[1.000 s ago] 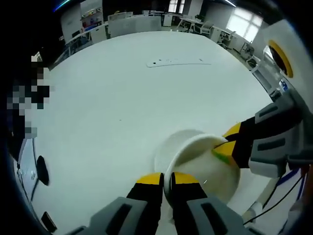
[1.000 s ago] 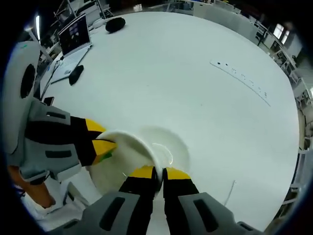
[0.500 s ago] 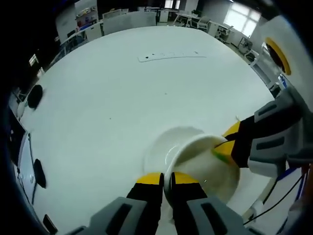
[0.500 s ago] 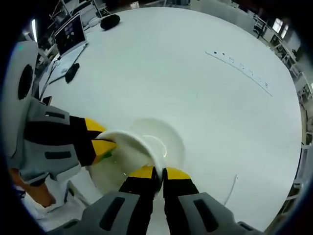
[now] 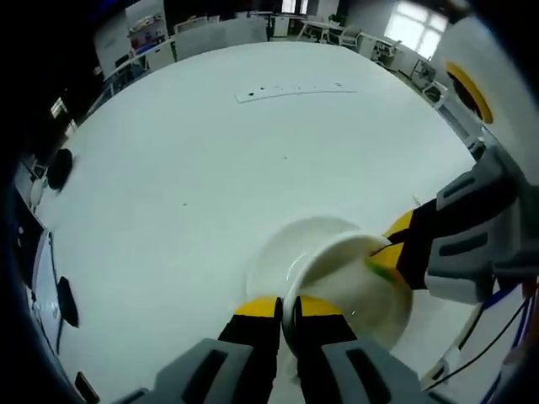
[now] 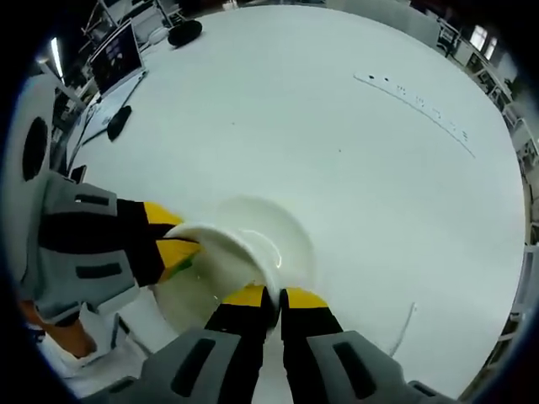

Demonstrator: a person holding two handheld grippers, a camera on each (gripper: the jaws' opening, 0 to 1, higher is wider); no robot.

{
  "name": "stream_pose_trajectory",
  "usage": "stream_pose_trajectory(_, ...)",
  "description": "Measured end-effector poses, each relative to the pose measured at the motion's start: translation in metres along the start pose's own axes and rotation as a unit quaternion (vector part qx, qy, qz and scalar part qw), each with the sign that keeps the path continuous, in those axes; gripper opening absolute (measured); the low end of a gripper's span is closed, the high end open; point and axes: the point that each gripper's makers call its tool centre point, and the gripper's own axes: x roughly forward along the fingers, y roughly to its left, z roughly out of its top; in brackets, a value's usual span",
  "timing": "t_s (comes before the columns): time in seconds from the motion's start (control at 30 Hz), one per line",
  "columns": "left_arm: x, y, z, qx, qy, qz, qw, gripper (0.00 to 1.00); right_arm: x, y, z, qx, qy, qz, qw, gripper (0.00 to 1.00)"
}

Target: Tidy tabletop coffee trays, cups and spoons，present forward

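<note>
A large round white table [image 5: 210, 168] in an open office is seen, with a laptop [image 6: 118, 71] at its far edge. A white coffee cup [image 5: 358, 282] is held above a white saucer [image 5: 282, 252], its rim pinched from 2 sides: the left gripper [image 5: 289, 310] is closed on the near rim, the right gripper [image 6: 264, 299] closed on the opposite one. The cup is tilted, its mouth turned toward the person; the saucer lies just beyond and below, so a lowering forward is judged to be needed.
</note>
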Motion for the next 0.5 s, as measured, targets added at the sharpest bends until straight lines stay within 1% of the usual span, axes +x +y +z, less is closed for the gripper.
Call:
stream_pose_trajectory(0.2, 0.005, 0.002, 0.000, -0.001, 0.005, -0.001, 1.0000, 0.08, 0.005, -0.002, 0.001, 0.005, 0.005, 0.006, 1.0000, 0.07)
stream_pose_trajectory(0.27, 0.004, 0.003, 0.001, -0.003, 0.003, -0.004, 1.0000, 0.08, 0.006, -0.005, 0.008, 0.006, 0.005, 0.009, 0.9999, 0.07)
stream_pose_trajectory(0.37, 0.005, 0.005, 0.003, -0.006, -0.003, -0.004, 1.0000, 0.09, 0.008, -0.006, 0.011, 0.007, 0.001, 0.013, 0.9999, 0.07)
stream_pose_trajectory(0.5, 0.009, 0.008, 0.007, -0.007, -0.007, -0.004, 0.9999, 0.09, 0.013, -0.015, 0.027, 0.008, -0.001, 0.017, 0.9998, 0.07)
